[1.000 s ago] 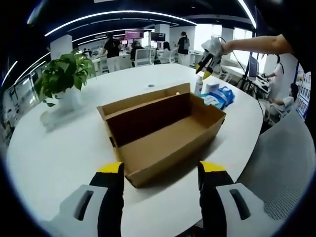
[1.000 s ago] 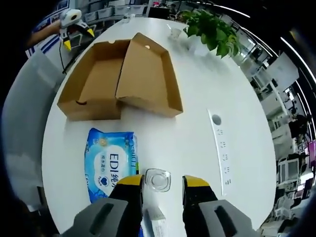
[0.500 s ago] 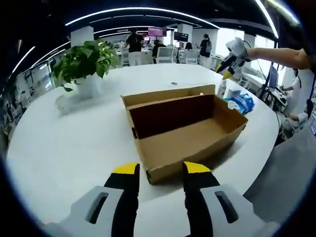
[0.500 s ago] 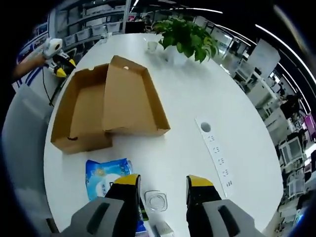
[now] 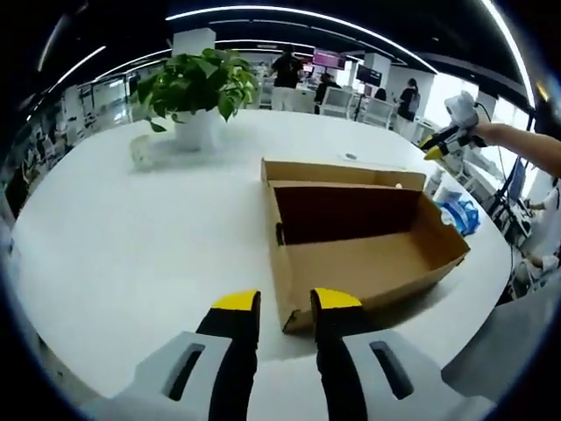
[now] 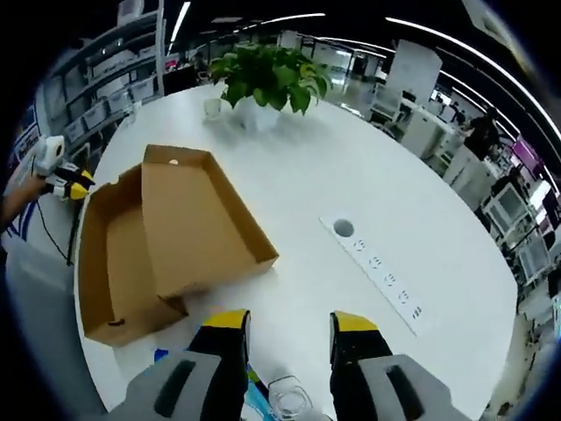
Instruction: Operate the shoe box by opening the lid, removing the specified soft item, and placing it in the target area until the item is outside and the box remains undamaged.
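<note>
The brown cardboard shoe box (image 5: 368,250) stands open on the white round table, its lid (image 6: 203,224) folded back beside the base (image 6: 114,263). I see nothing inside the base. A blue pack of wet wipes (image 5: 462,213) lies on the table past the box's far end; a sliver of the pack (image 6: 253,392) shows in the right gripper view. My left gripper (image 5: 286,303) hovers at the box's near corner, jaws a narrow gap apart with nothing held. My right gripper (image 6: 291,323) is open above the pack. Each gripper shows in the other's view: right (image 5: 436,151), left (image 6: 75,183).
A potted plant (image 5: 197,83) and a small cup (image 6: 210,107) stand at the far side. A power strip (image 6: 377,267) is set in the tabletop. A clear glass (image 6: 289,405) sits by the pack. People and desks fill the background.
Both cameras have swung, so the views shifted. My left gripper's jaws have drawn much closer together. The right gripper has pulled back from the wipes pack, which stays on the table.
</note>
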Available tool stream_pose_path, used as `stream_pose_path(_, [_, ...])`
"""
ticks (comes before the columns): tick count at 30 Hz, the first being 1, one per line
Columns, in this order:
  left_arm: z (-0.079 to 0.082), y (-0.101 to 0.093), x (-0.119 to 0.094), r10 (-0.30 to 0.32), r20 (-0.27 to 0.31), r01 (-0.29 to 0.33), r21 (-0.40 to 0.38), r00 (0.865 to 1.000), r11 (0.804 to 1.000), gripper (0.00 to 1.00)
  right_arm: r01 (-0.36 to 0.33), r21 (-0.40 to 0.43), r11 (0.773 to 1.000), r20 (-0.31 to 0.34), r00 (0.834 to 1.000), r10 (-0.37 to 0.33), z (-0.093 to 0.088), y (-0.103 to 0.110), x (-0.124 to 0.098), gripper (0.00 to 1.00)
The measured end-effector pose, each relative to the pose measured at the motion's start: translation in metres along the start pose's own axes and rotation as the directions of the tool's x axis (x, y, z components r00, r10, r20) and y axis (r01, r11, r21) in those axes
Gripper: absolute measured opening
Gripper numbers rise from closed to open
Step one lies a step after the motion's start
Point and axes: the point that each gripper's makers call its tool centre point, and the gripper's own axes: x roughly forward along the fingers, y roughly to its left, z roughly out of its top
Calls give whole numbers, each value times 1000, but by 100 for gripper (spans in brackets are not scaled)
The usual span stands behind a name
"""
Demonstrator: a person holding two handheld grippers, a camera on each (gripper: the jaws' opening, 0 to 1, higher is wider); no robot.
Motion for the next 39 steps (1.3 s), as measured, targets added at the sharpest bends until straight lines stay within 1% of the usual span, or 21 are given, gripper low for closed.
stream_pose_path(5, [-2, -5, 5, 5, -21, -6, -19, 1000, 1000, 15, 10, 74, 997, -3, 1000, -10, 2, 4, 7, 31])
stream_pose_path(6, [-2, -6, 6, 9, -26, -9, -22, 1000, 1000, 14, 12, 89, 996, -2, 1000, -11, 2, 0, 9, 31])
stream_pose_path(8, [-3, -5, 7, 18, -34, -19, -29, 999, 999, 13, 10, 118, 993, 4, 1000, -11, 4, 0, 12, 29])
stream_pose_path(9, [-3, -5, 8, 22, -37, -23, -31, 999, 999, 13, 8, 152, 988, 7, 1000, -9, 5, 1, 14, 29])
stream_pose_path(10, [-3, -5, 9, 24, -40, -26, -30, 999, 999, 12, 7, 159, 987, 7, 1000, -8, 5, 1, 15, 29])
stream_pose_path(11, [-4, -6, 9, 26, -44, -26, -17, 999, 1000, 11, 7, 168, 986, 8, 1000, -9, 5, 6, 14, 28])
stream_pose_path(13, [-5, -5, 10, 33, -47, -33, -15, 998, 999, 10, 1, 198, 980, 10, 1000, -3, 6, 9, 19, 27])
stream_pose_path(16, [-6, -5, 11, 32, -46, -34, -47, 998, 998, 8, -2, 237, 972, 15, 1000, -2, 8, 16, 25, 26])
stream_pose_path(18, [-6, -8, 13, 23, -45, -25, -60, 999, 998, 4, -11, 285, 959, 21, 1000, 5, 10, 20, 32, 26])
stream_pose_path(21, [-8, -8, 13, 31, -44, -33, -59, 999, 998, 4, -16, 330, 944, 29, 1000, 7, 11, 25, 40, 25])
stream_pose_path(24, [-8, -8, 13, 33, -40, -36, -67, 999, 997, 4, -14, 386, 923, 38, 999, 0, 14, 26, 50, 23])
stream_pose_path(27, [-8, -8, 14, 36, -38, -38, -55, 999, 998, 3, -13, 405, 914, 40, 999, -3, 15, 29, 59, 21])
stream_pose_path(30, [-9, -8, 14, 39, -38, -41, -39, 998, 998, 3, -14, 433, 901, 35, 999, -1, 13, 34, 67, 20])
stream_pose_path(33, [-9, -8, 14, 39, -41, -40, -27, 998, 999, 3, -18, 456, 890, 33, 999, 3, 11, 39, 73, 19])
stream_pose_path(38, [-9, -7, 14, 37, -45, -38, -22, 998, 999, 3, -25, 492, 870, 29, 1000, 12, 8, 42, 83, 19])
stream_pose_path(39, [-9, -7, 15, 36, -45, -37, -24, 998, 999, 3, -31, 506, 862, 27, 999, 21, 8, 44, 85, 18])
